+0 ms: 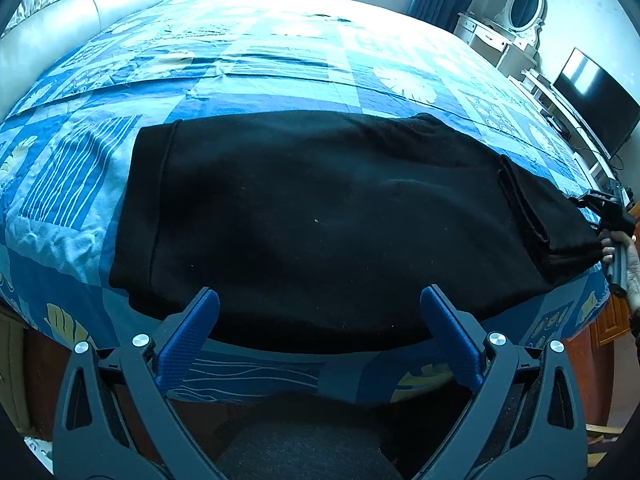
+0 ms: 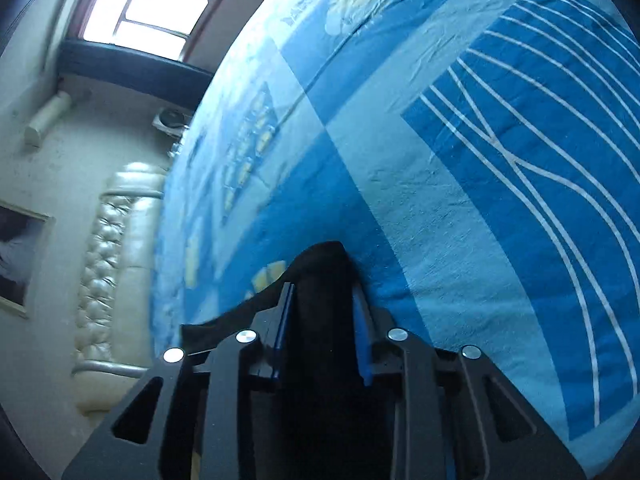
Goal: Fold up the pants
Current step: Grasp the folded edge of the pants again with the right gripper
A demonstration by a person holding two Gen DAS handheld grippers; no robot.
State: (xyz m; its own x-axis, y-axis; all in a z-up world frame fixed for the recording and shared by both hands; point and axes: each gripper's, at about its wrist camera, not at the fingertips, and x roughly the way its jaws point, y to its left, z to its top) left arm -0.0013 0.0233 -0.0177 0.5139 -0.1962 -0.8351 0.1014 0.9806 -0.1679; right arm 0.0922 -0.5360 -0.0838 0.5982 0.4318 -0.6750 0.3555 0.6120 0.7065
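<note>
I had the right gripper [image 2: 324,300] pinching a fold of the pants [image 1: 320,216], while my left gripper [image 1: 320,304] hung spread wide over them.

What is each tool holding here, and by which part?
The right tool is shut on the black pants, pinching a fold at their right end. The left tool is open above the near edge, holding nothing.

Left claw [image 1: 319,302] dark grey plastic arms, ribbed blue pads, round silver screws, right claw [image 2: 324,300] same build
</note>
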